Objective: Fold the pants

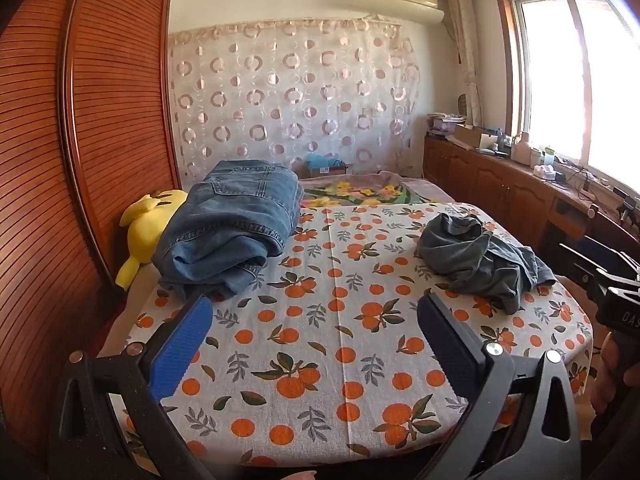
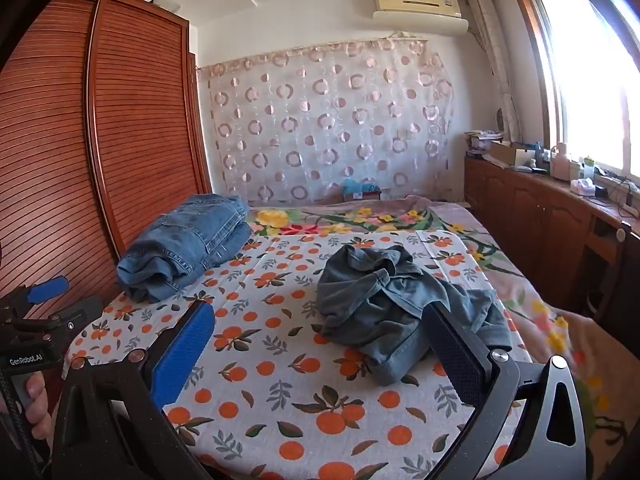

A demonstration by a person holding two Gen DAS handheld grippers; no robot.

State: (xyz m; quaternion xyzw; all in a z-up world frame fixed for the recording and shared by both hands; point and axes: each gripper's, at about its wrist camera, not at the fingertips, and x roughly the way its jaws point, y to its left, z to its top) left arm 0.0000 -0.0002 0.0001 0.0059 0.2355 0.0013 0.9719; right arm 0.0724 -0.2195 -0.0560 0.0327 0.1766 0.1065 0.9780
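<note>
The bed [image 2: 328,408], spread with an orange-fruit print sheet, fills the lower part of both views, with a slatted wooden wardrobe [image 1: 60,160] along its left side and a circle-patterned curtain [image 2: 332,120] behind. On the sheet lie 2 denim garments: a folded light-blue pair of jeans [image 1: 228,232] stacked near the wardrobe, next to a yellow plush toy [image 1: 146,224], and, well apart to the right, the crumpled dark pants [image 2: 396,304], bunched in a heap with no leg or waistband clearly laid out. That heap looks like the piece to fold now, and no fold has been started. The left gripper [image 1: 316,340] hovers over bare sheet with its jaws spread wide and nothing between them; the right gripper [image 2: 320,344] is likewise spread wide and empty, its right finger [image 2: 456,356] overlapping the near edge of the heap in the view, though contact cannot be confirmed. To do this step well, I would first find the waistband or a hem in the pile, pinch only 1 layer at each of 2 corners, then lift and shake the pants flat onto the clear sheet between the 2 garments before folding; grabbing several layers would likely keep the bundle twisted.
</note>
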